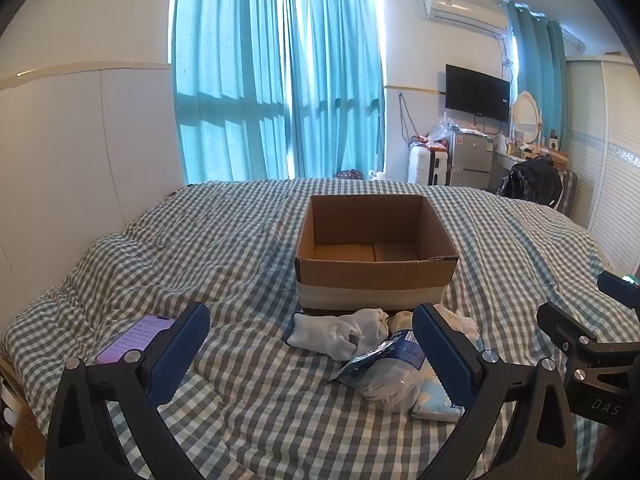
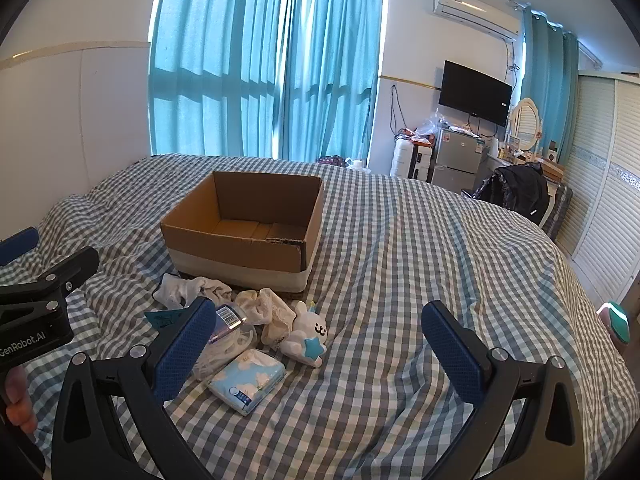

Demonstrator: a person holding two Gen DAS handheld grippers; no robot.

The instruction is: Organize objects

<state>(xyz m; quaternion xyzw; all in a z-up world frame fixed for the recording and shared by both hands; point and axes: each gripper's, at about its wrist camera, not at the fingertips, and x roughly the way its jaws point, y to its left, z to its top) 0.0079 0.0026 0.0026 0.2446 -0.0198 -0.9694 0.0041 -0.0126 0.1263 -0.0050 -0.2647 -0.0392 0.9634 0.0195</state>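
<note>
An open, empty cardboard box (image 1: 376, 276) (image 2: 240, 256) stands on the checked bed. In front of it lies a small heap: a white sock (image 1: 340, 334) (image 2: 180, 290), a clear plastic bottle (image 1: 384, 376) (image 2: 230, 340), a blue tissue pack (image 2: 248, 380) (image 1: 434, 404), a lace cloth (image 2: 272, 312) and a white plush toy (image 2: 306, 334). My left gripper (image 1: 312, 356) is open and empty, with the heap by its right finger. My right gripper (image 2: 320, 352) is open and empty, to the right of the heap.
A lit phone (image 1: 136, 338) lies on the bed at the left. The checked quilt (image 2: 420, 264) is rumpled. A wall panel (image 1: 80, 152) stands at the left, a wardrobe (image 2: 600, 208) at the right. A fridge (image 2: 456, 160) and chair (image 2: 516, 192) stand beyond the bed.
</note>
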